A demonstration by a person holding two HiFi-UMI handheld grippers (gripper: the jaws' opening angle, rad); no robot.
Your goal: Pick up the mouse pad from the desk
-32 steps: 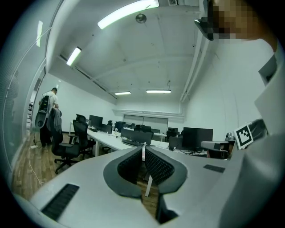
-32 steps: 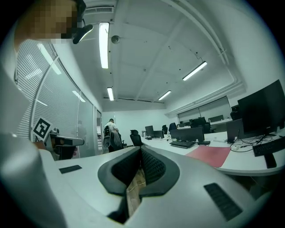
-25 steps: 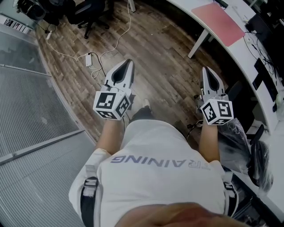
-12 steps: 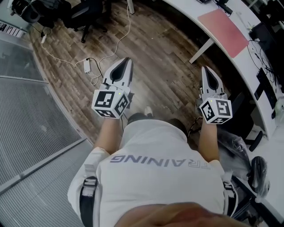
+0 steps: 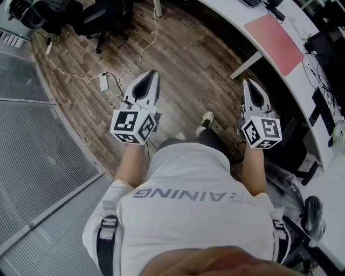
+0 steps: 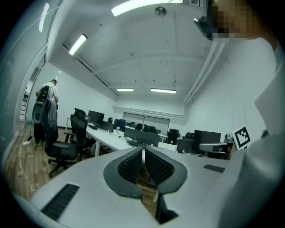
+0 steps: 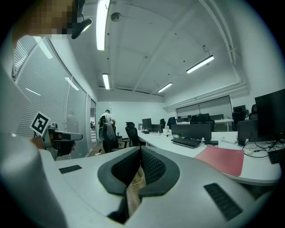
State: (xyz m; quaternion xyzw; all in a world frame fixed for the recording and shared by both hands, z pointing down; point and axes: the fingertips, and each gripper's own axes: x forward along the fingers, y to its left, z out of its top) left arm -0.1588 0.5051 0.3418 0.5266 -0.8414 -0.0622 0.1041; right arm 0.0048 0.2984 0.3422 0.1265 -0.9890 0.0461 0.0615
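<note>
The mouse pad [image 5: 274, 41] is a flat pink-red rectangle lying on the curved white desk [image 5: 232, 19] at the upper right of the head view. In the right gripper view the mouse pad [image 7: 222, 160] lies ahead and to the right on the desk top. My left gripper [image 5: 152, 74] is held out level over the wood floor, shut with nothing in it. Well short of the desk, my right gripper [image 5: 248, 82] is also shut and empty. The left gripper [image 6: 143, 147] and right gripper [image 7: 140, 149] show their pads pressed together.
A black office chair [image 5: 105, 16] and a power adapter with a white cable [image 5: 103, 82] are on the floor ahead left. A glass partition with blinds [image 5: 38, 145] runs along the left. A keyboard [image 7: 187, 142] and monitors sit on the desk. A person [image 7: 107, 122] stands far off.
The person has walked forward: a shoe now shows ahead, the floor and cable slid back, and both shut grippers moved on with the body toward the desk.
</note>
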